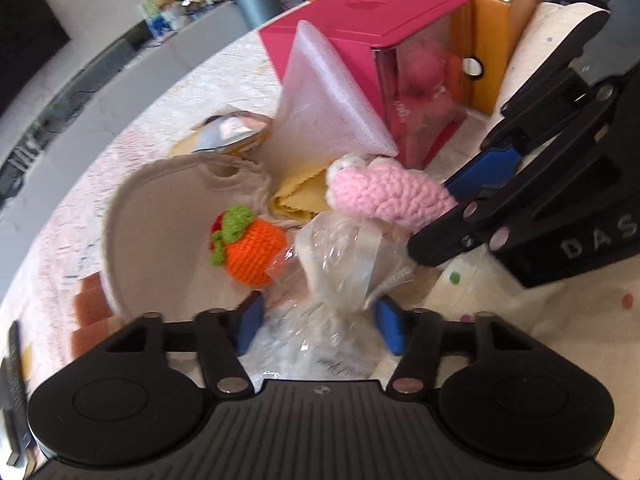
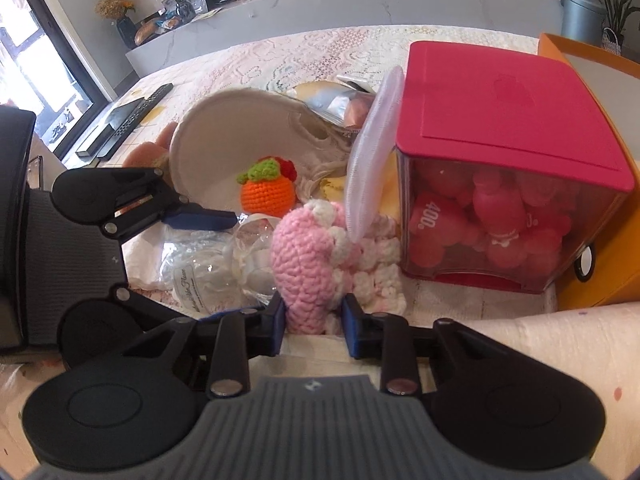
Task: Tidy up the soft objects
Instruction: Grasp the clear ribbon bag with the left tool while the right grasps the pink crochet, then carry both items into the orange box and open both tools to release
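A pink crochet toy (image 2: 308, 256) with white trim lies in front of the pink-lidded box (image 2: 500, 120), and my right gripper (image 2: 315, 322) is shut on its near end. The left wrist view shows that toy (image 1: 384, 192) held by the right gripper (image 1: 434, 216). A clear plastic bag (image 1: 344, 264) tied with white ribbon lies between the blue pads of my left gripper (image 1: 320, 328), which touch both its sides. An orange crochet fruit (image 1: 254, 252) with green leaves rests against a tilted beige plate (image 1: 160, 208).
The see-through box holds red plush pieces, and a translucent white lid (image 1: 328, 104) leans on it. An orange box (image 1: 504, 20) stands behind it. A yellow cloth (image 1: 296, 196), a foil packet (image 1: 228, 132), brown sponges (image 1: 90, 304) and a remote (image 2: 132, 120) lie around.
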A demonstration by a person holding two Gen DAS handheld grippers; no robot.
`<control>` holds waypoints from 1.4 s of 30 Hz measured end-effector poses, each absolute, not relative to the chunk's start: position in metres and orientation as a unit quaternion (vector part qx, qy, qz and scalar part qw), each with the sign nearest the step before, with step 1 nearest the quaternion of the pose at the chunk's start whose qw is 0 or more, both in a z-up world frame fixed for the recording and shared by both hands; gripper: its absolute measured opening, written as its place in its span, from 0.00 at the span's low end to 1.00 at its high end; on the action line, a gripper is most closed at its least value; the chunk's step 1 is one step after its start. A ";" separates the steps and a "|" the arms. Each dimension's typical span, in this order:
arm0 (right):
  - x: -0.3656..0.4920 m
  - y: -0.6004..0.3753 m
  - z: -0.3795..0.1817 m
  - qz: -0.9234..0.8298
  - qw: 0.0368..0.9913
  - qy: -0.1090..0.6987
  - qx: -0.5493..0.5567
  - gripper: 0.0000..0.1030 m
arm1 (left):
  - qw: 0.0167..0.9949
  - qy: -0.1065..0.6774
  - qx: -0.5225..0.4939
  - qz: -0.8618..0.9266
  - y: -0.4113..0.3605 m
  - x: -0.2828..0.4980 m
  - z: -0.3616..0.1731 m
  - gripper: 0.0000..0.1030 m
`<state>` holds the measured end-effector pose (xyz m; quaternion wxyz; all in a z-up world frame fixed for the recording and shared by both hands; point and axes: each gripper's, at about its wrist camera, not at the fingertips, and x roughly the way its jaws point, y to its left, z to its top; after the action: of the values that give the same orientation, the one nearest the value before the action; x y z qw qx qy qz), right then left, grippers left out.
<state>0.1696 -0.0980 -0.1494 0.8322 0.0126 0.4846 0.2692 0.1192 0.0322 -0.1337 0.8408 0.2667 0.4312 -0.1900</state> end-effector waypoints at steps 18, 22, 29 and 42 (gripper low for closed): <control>0.131 -0.113 -0.063 0.328 0.864 0.381 0.038 0.22 | 0.923 0.384 0.028 -0.026 0.080 0.072 -0.052 0.48; 0.118 -0.128 -0.042 0.319 0.877 0.357 0.043 0.22 | 0.927 0.372 -0.030 -0.028 0.086 0.063 -0.030 0.48; 0.111 -0.166 -0.011 0.291 0.898 0.327 0.043 0.22 | 0.928 0.345 -0.114 -0.082 0.074 0.070 0.010 0.48; 0.163 -0.271 0.013 0.196 0.921 0.335 0.018 0.22 | 0.893 0.365 -0.197 -0.177 -0.027 0.161 0.021 0.48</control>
<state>0.1634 -0.2713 0.0127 0.9215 0.0183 0.3349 0.1960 0.1605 -0.0272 0.0208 0.8929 -0.1966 0.3645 -0.1767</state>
